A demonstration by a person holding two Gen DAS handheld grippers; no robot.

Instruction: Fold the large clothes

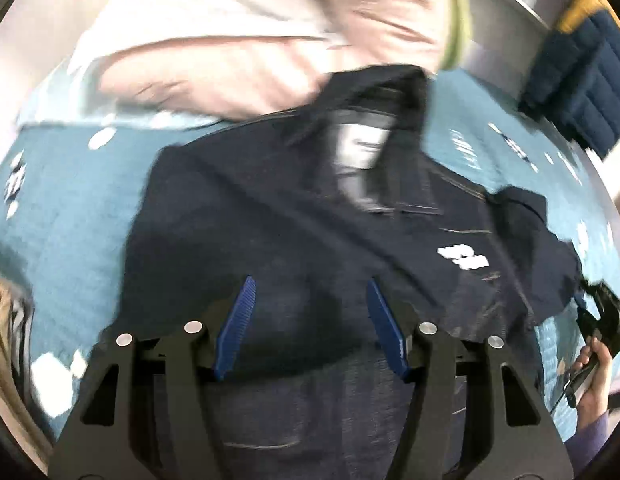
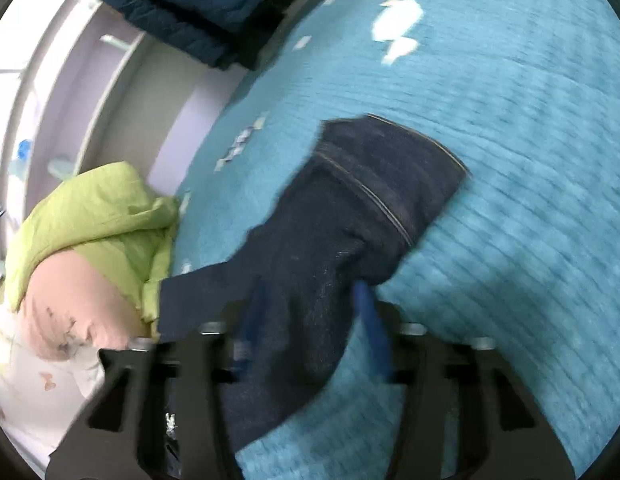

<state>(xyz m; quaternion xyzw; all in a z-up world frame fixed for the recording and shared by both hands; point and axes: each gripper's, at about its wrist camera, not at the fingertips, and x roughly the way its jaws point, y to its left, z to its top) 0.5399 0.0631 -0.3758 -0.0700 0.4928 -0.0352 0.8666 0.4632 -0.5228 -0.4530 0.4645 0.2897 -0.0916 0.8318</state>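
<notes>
Left wrist view: dark navy denim jacket (image 1: 310, 208) lies spread, unfolded, on teal quilted bed (image 1: 70, 200), left gripper (image 1: 310, 300) spread empty above it; right gripper (image 2: 310, 312) pinches its sleeve (image 2: 370, 184), folding barely begun

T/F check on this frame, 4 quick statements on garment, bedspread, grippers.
1. The jacket is dark denim. True.
2. It lies on a red bedspread. False: the bedspread is teal.
3. The left gripper is shut on the jacket. False: it is open above it, nothing between the fingers.
4. The sleeve runs through the right gripper. True.
</notes>
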